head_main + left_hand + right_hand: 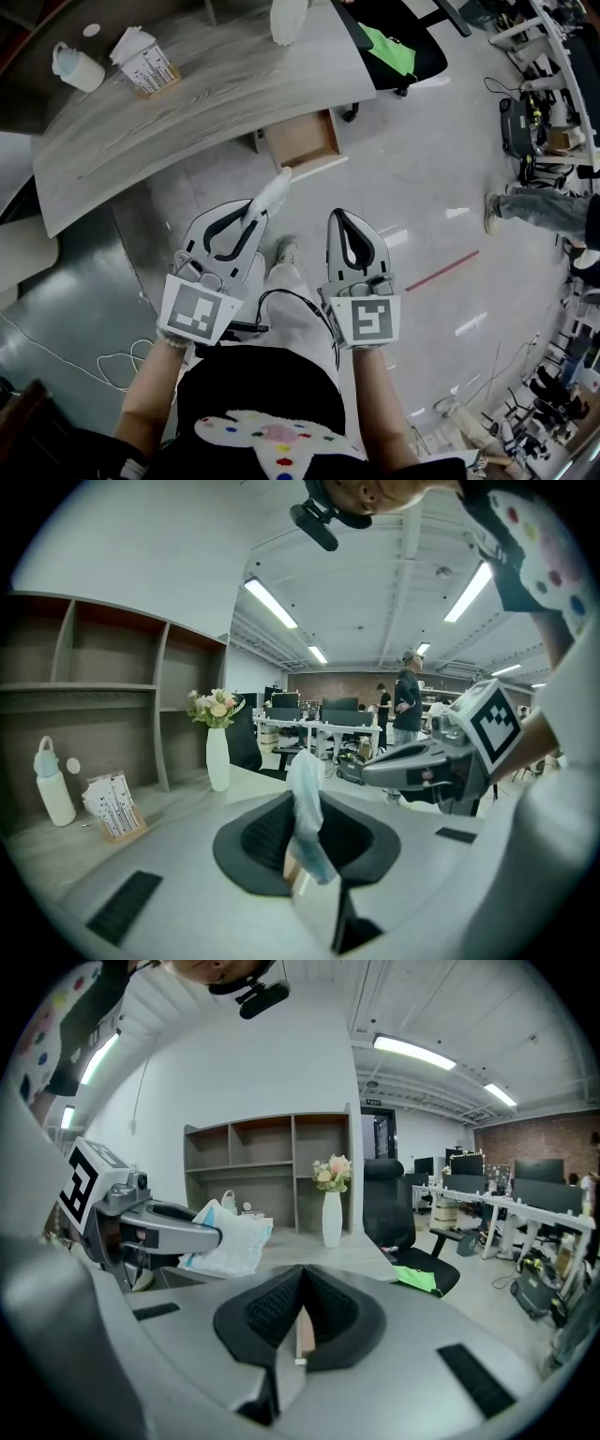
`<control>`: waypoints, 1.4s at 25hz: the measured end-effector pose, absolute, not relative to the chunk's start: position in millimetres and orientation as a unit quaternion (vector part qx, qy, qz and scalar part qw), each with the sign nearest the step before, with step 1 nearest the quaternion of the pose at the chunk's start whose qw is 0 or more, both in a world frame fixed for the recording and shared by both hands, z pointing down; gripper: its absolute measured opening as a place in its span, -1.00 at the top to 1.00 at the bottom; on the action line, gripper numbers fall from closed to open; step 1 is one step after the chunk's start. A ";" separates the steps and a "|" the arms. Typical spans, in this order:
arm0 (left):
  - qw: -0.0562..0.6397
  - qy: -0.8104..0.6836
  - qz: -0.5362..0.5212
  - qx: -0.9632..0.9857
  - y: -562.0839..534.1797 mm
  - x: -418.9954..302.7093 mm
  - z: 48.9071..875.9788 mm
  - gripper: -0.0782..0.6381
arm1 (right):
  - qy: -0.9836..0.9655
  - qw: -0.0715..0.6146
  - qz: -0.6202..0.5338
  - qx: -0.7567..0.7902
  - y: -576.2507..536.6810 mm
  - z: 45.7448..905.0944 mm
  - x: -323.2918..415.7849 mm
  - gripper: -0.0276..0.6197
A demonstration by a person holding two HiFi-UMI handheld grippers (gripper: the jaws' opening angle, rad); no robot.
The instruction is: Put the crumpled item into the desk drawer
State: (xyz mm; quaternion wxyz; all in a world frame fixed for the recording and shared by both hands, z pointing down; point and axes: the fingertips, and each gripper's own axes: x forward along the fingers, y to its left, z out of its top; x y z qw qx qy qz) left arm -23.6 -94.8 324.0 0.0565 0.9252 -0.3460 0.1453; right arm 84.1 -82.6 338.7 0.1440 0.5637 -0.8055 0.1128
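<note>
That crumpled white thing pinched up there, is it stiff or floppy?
Probably floppy: the crumpled item is creased and folded where the left gripper pinches it. Likely light, as it sticks out past the grip without drooping.

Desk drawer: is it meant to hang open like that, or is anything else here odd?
The drawer stands pulled out from under the desk, and a crumpled white item sticks out of the left tool, pinched there. Nothing looks spilled or broken.

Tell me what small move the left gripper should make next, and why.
Probably carry the left gripper forward over the open drawer: its fingers grip the crumpled item, which is not yet above the drawer.
</note>
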 end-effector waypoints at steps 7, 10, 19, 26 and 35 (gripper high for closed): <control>0.083 -0.349 0.160 0.919 -101.6 -9.3 359.5 0.58 | -0.808 0.148 0.120 0.557 -95.2 373.6 99.0 0.90; 0.082 -0.344 0.169 0.920 -100.2 -8.3 371.3 0.59 | -0.811 0.152 0.122 0.552 -99.7 385.6 96.8 0.90; 0.104 -0.352 0.166 0.915 -114.9 -2.1 417.5 0.59 | -0.818 0.169 0.133 0.533 -116.4 431.9 95.3 0.90; 0.109 -0.354 0.174 0.913 -129.7 1.8 454.4 0.58 | -0.812 0.188 0.151 0.531 -118.3 470.8 96.9 0.90; 0.114 -0.346 0.188 0.912 -150.5 11.9 506.9 0.58 | -0.814 0.184 0.162 0.526 -136.5 515.8 93.7 0.90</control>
